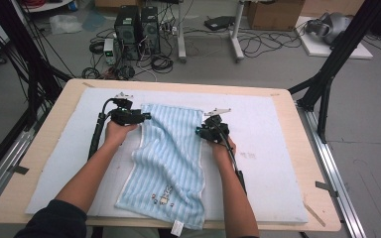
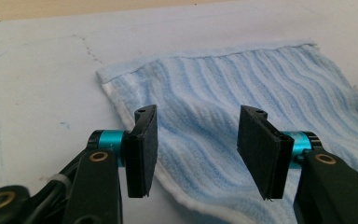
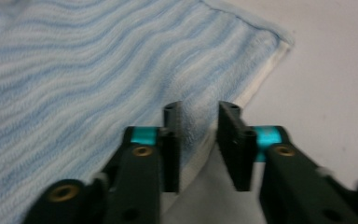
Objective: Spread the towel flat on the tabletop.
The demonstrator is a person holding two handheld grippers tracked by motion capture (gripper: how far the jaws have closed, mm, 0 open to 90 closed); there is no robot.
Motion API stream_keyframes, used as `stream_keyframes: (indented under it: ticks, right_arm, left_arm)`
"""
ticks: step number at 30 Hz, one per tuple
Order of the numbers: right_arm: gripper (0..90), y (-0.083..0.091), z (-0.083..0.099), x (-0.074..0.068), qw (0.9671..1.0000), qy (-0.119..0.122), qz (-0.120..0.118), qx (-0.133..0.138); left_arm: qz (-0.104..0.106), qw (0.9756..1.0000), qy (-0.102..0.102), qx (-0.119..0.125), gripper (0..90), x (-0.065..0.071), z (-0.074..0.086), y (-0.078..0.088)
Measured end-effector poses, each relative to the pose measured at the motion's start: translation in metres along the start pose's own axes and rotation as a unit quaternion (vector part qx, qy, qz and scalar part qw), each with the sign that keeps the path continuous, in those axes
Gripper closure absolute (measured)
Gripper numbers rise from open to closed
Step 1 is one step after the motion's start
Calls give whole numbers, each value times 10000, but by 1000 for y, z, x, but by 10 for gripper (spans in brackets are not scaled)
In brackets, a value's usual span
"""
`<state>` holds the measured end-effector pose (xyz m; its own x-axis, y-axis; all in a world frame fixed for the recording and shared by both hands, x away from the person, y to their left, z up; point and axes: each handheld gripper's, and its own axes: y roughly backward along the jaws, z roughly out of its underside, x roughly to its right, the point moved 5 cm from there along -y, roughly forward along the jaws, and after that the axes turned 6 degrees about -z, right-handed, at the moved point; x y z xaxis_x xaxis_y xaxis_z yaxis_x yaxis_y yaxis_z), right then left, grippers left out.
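**High view: striped towel spread on the desk, a gripper at each far corner**

High view takes in the whole wooden desk (image 1: 39,148), topped by a pale blue mat (image 1: 268,144) that covers most of it. A light blue striped towel (image 1: 171,158) lies along the middle of the mat, its long side running away from the person, rumpled on its left edge, with a small printed motif and a white tag near the close end. Nothing on the desk acts as a container; the towel is the one loose item. On the floor beyond the desk stand two computer towers (image 1: 136,29) among loose cables, with cardboard boxes farther back.

The left gripper (image 1: 141,117) sits at the towel's far left corner and the right gripper (image 1: 201,131) at its far right edge, each held in a hand with the forearm coming from the bottom.

Left gripper view gives what the high view cannot: the left gripper (image 2: 196,154) has its jaws spread wide, holding nothing, poised above the towel (image 2: 242,93) just inside its white-hemmed edge.

Right gripper view, slightly blurred, shows the right gripper (image 3: 199,140) with a narrow gap between its jaws, straddling the towel's hemmed edge (image 3: 98,70) near a corner. Whether cloth lies between the jaws I cannot tell.
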<state>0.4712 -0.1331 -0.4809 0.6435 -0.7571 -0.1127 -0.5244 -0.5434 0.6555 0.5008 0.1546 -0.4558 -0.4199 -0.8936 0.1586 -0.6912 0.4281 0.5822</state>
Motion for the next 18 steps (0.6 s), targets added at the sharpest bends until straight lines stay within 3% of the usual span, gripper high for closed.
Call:
stream_keyframes:
  ticks: [2, 5, 9, 12, 15, 18]
  right_arm:
    - [853, -2, -4, 0, 9996, 212, 89, -147]
    - [858, -3, -9, 6, 9985, 302, 415, -206]
    - [860, -4, -11, 23, 9965, 164, 797, -187]
    - [857, 0, -16, 41, 9928, -124, 1185, -105]
    - [799, 5, -21, 43, 9922, -250, 1216, 77]
    - [684, 9, -23, 38, 9941, -217, 1049, 153]
  left_arm:
    - [9, 10000, -2, -12, 485, -1, 2, 1]
    - [-16, 10000, -43, -84, 486, -3, 5, 2]
    - [-19, 9998, -162, -135, 486, -1, 7, 5]
    - [-15, 9998, -190, -113, 490, 0, 11, 9]
    - [-57, 9996, -220, -185, 492, -4, 16, 10]
    - [-10, 9996, -159, -232, 493, -8, 21, 14]
